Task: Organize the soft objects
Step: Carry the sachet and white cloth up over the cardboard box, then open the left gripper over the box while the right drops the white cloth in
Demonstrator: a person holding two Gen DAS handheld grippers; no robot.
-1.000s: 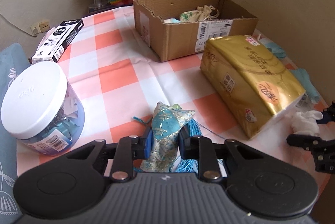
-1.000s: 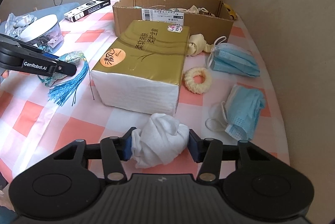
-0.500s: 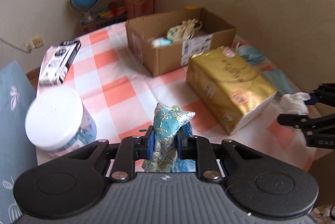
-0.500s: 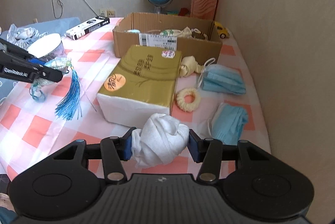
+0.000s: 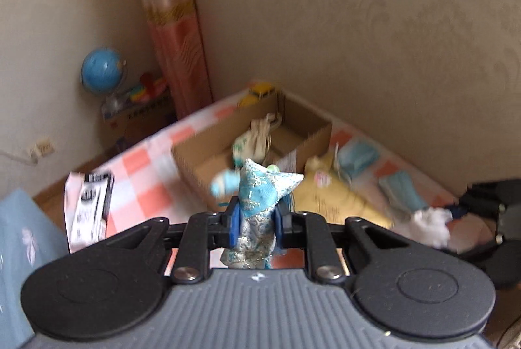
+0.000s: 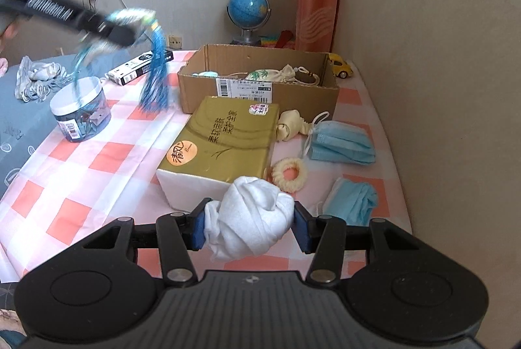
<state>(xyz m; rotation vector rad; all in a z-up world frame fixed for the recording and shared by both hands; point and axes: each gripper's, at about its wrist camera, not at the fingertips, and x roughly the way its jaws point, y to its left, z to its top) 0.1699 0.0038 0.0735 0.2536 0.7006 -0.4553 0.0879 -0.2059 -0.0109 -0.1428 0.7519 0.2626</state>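
Note:
My left gripper (image 5: pixel 257 220) is shut on a blue brocade sachet (image 5: pixel 260 196), held high above the table. From the right wrist view that sachet (image 6: pixel 130 18) shows blurred at upper left, its blue tassel (image 6: pixel 156 78) hanging down. A balled white cloth (image 6: pixel 250 215) fills my right gripper (image 6: pixel 249 231), which is shut on it above the table's near edge. An open cardboard box (image 6: pixel 260 91) at the back holds a pale drawstring pouch (image 6: pixel 273 74). On the checked cloth lie two blue face masks (image 6: pixel 342 143) (image 6: pixel 355 200), a cream scrunchie (image 6: pixel 289 174) and a cream cloth bundle (image 6: pixel 291 127).
A gold tissue pack (image 6: pixel 224 140) lies in front of the box. A white-lidded jar (image 6: pixel 81 109) and a black-and-white carton (image 6: pixel 140 72) are on the left. A globe (image 6: pixel 249 8), a yellow toy car (image 6: pixel 340 67) and a curtain stand behind; a wall runs along the right.
My left gripper has risen well above the table with the sachet, its tassel now swinging free. The right gripper has lifted slightly with the white cloth still in it.

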